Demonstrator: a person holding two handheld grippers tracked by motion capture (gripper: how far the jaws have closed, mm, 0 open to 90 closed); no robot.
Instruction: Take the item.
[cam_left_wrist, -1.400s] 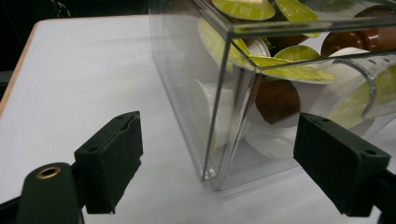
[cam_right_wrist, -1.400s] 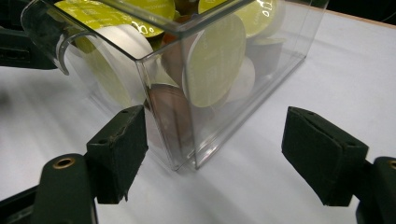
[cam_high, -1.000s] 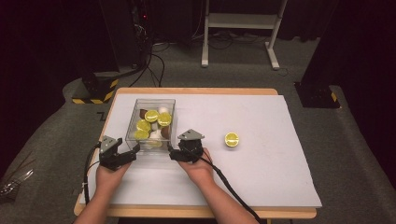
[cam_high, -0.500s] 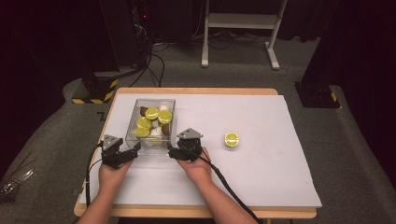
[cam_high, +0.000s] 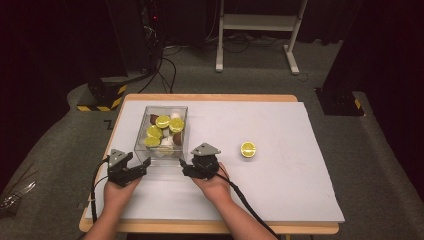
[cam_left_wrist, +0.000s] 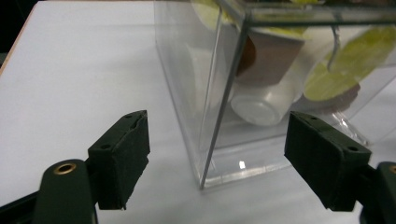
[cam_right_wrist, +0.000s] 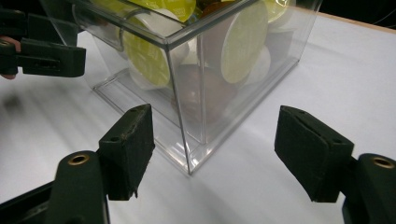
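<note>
We hold both grippers at the clear box's (cam_high: 161, 131) near corners, lower left of the frame: left gripper (cam_left_wrist: 217, 161) spread, right gripper (cam_right_wrist: 215, 149) closing, spread, nothing pinched; bare worktop (cam_high: 280, 180) lies rightward.

A clear plastic box (cam_high: 161, 131) holds yellow-green-lidded, white and brown capsules (cam_high: 163, 121); the white table sheet (cam_high: 280, 185) bears one yellow-green-lidded capsule (cam_high: 248, 149).

Blk grippers (cam_high: 127, 170), grey tri plates, blk cables.
</note>
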